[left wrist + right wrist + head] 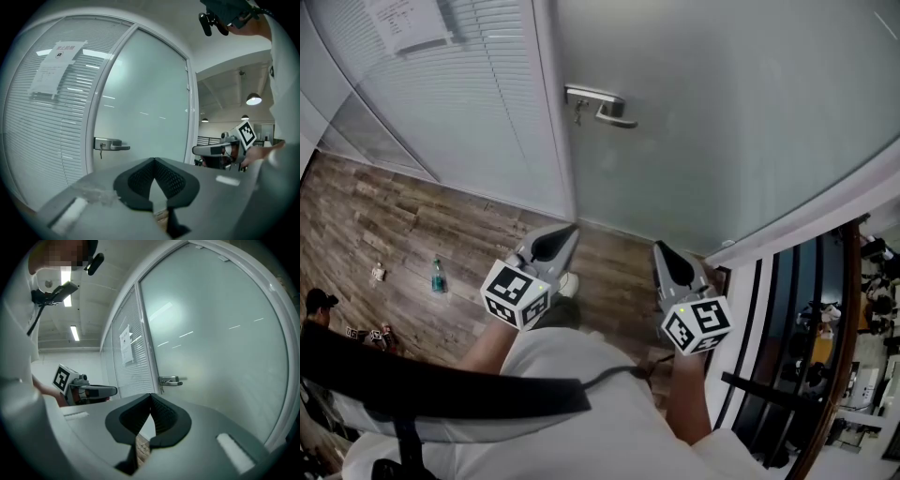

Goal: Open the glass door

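Standing shut in its white frame (pixel 551 112), the frosted glass door (pixel 741 141) fills the upper right of the head view. Its metal lever handle (pixel 602 101) sits at the door's left edge, with the lever pointing right, away from the frame. A key (pixel 577 114) hangs from the lock just below it. The lever is level, so the latch is probably not yet released.

Both grippers are held low and close to the person's body, aimed roughly level at the foot of the door and well short of the handle. The left gripper (pixel 568 232) lies almost in line below the handle. The right gripper (pixel 664 251) faces the bare glass further right. Each has its jaws pressed together with nothing between them. That probably suits the job, since a closed tip can press down on a lever without gripping it.

Left of the frame is a panel of slatted blinds (pixel 478 112) with a paper notice (pixel 411 23) stuck on it. Below is wooden floor (pixel 384 216), with a small bottle (pixel 438 277) well off to the left, clear of the door.
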`<state>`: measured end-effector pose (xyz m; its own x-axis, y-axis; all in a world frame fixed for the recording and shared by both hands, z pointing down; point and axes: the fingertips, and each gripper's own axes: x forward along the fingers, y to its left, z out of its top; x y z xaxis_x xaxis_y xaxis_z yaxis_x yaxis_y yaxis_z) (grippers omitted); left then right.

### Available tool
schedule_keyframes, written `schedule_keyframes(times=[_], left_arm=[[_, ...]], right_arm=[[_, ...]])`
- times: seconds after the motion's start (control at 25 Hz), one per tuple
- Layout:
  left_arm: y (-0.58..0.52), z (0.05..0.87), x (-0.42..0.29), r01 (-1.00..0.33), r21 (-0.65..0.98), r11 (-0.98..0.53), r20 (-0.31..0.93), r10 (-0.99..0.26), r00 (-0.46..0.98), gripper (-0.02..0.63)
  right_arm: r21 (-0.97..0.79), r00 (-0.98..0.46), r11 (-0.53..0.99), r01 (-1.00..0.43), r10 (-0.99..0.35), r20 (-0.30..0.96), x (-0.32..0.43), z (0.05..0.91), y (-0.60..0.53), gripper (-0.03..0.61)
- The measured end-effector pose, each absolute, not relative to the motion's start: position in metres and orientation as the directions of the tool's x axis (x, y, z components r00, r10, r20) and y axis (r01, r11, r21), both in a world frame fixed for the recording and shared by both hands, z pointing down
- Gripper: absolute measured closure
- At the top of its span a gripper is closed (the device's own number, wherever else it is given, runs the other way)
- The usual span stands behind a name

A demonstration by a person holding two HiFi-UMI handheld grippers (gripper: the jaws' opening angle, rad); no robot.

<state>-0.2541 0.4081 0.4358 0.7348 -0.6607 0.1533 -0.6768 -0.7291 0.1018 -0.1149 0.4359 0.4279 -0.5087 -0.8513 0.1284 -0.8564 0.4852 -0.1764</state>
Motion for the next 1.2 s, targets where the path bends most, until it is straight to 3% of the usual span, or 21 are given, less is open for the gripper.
schedule_keyframes(times=[0.72, 1.2], left_arm=[[0.251, 0.446, -0.297, -0.577, 0.111, -0.809, 0.149, -0.560, 0.815, 0.612], [0.191, 0.446, -0.311, -0.517, 0.135, -0.845, 0.161, -0.497, 0.853, 0.612]], right_arm=[[0.056, -0.434, 0.461, -0.886, -0.864, 0.255, -0.173, 0.433, 0.245, 0.559], [0.231, -0.326, 0.426, -0.875, -0.870, 0.369, -0.185, 0.450, 0.160, 0.456]])
